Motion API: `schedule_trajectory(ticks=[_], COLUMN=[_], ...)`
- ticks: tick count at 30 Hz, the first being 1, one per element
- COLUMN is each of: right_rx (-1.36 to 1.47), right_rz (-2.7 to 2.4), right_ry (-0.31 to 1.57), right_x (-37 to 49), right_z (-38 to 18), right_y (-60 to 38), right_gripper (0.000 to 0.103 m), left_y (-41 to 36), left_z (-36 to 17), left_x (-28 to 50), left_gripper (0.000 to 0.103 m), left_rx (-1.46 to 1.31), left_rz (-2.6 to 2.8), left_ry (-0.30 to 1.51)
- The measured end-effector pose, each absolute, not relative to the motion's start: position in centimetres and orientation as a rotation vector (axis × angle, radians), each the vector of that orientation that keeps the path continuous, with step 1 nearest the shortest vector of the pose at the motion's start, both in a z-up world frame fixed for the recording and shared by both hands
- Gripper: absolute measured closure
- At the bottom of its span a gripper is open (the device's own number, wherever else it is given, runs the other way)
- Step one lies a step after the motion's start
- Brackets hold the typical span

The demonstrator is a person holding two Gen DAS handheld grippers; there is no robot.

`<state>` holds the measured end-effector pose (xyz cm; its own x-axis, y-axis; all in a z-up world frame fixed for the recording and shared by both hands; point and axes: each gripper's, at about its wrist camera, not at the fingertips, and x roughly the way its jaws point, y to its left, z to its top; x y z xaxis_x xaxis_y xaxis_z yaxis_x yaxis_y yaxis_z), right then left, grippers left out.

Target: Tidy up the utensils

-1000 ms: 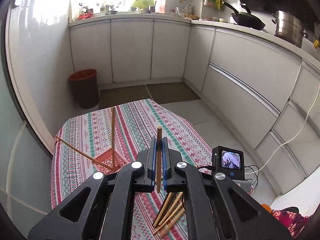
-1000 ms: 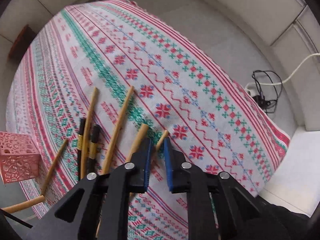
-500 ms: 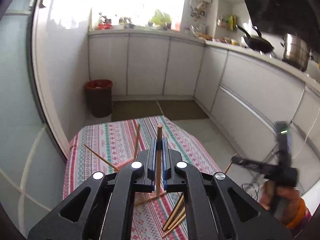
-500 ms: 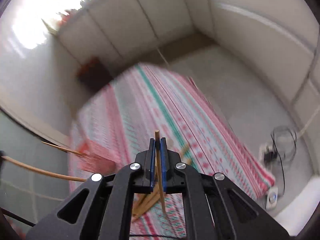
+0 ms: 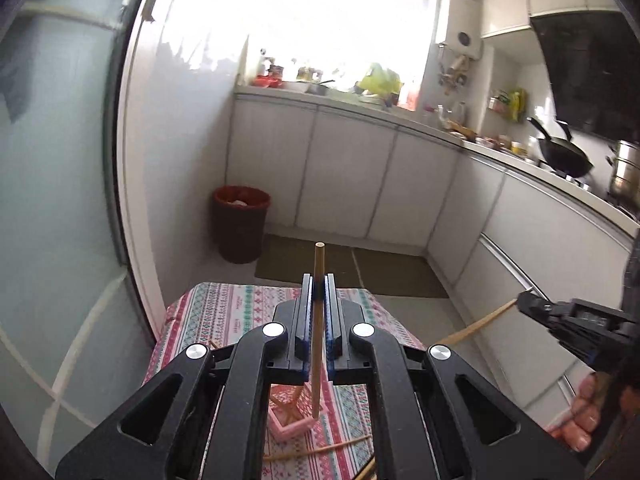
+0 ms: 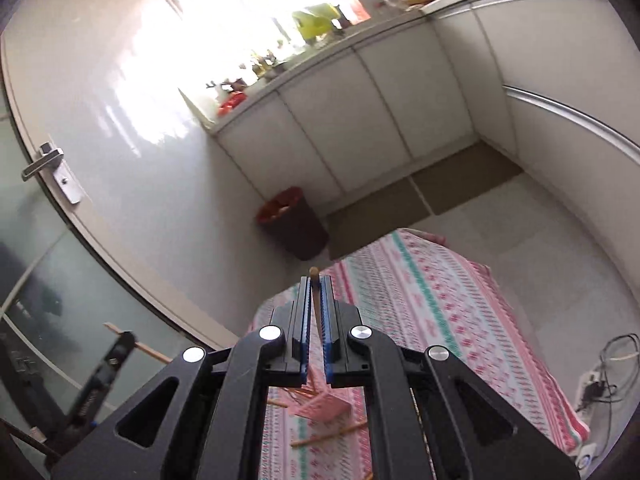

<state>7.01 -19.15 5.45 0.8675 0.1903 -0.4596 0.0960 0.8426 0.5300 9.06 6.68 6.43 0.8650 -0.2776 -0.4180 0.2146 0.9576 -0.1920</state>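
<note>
My left gripper (image 5: 319, 280) is shut on a wooden chopstick (image 5: 318, 340) held upright, its lower tip over the pink perforated holder (image 5: 290, 412) on the patterned tablecloth (image 5: 224, 312). My right gripper (image 6: 316, 280) is shut on another wooden chopstick (image 6: 315, 304), held above the table; the pink holder (image 6: 320, 406) lies below it. The right gripper also shows at the right edge of the left wrist view (image 5: 576, 320), with its chopstick (image 5: 476, 326) sticking out. The left gripper shows blurred at the lower left of the right wrist view (image 6: 108, 368).
Loose chopsticks lie on the cloth near the holder (image 5: 320, 448) (image 6: 328, 434). A red-rimmed waste bin (image 5: 240, 222) stands on the floor by white kitchen cabinets (image 5: 340, 176). A power strip with cables (image 6: 596, 388) lies on the floor right of the table.
The right gripper shut on a chopstick from the cloth and lifted it high. Both grippers rose and tilted up, so the table sank low in both views.
</note>
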Motion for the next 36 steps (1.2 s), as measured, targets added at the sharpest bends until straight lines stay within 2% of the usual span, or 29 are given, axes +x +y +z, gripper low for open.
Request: schedule_trajectory(ticks=[11, 12, 24, 25, 26, 27, 28, 29, 32, 34, 36], right_rx=[0.590, 0.595, 0.612, 0.607, 0.599, 0.605, 0.635, 0.668, 0.774, 0.852, 0.882], right_rz=[0.126, 0.130, 0.086, 0.061, 0.018, -0.006, -0.039, -0.066, -0.209, -0.323, -0.386], right_ry=[0.532, 0.531, 0.515, 0.539, 0.602, 0.657, 0.713, 0.764, 1.035, 1.165, 1.221], right_x=[7.2, 7.3, 8.8, 9.3, 10.4, 11.5, 12.6, 13.7, 17.4, 18.4, 18.9], right_z=[5.6, 5.7, 5.5, 5.0, 3.7, 2.3, 0.2, -1.8, -11.7, -17.9, -21.1], right_y=[-18.2, -18.1, -17.4, -17.7, -18.4, -19.2, -20.4, -21.4, -26.3, -29.3, -30.9], right_gripper=[0.099, 0.103, 0.102, 0.100, 0.086, 0.067, 0.023, 0.013, 0.018, 0.024, 0.026], left_y=[7.4, 7.3, 7.3, 7.5, 7.7, 7.8, 7.9, 7.9, 8.0, 7.9, 7.7], left_z=[4.9, 4.9, 4.6, 4.7, 4.7, 4.8, 4.9, 5.0, 5.3, 5.5, 5.6], left_x=[11.0, 10.9, 11.6, 11.5, 11.5, 11.4, 11.2, 11.1, 10.6, 10.4, 10.2], left_gripper=[0.099, 0.099, 0.099, 0.099, 0.099, 0.099, 0.099, 0.099, 0.099, 0.099, 0.099], left_rx=[-0.160, -0.156, -0.164, -0.170, -0.176, -0.180, -0.184, -0.184, -0.187, -0.186, -0.182], left_rz=[-0.208, -0.207, -0.204, -0.203, -0.204, -0.204, -0.204, -0.207, -0.214, -0.222, -0.227], left_ry=[0.504, 0.502, 0.504, 0.502, 0.501, 0.498, 0.494, 0.490, 0.479, 0.473, 0.469])
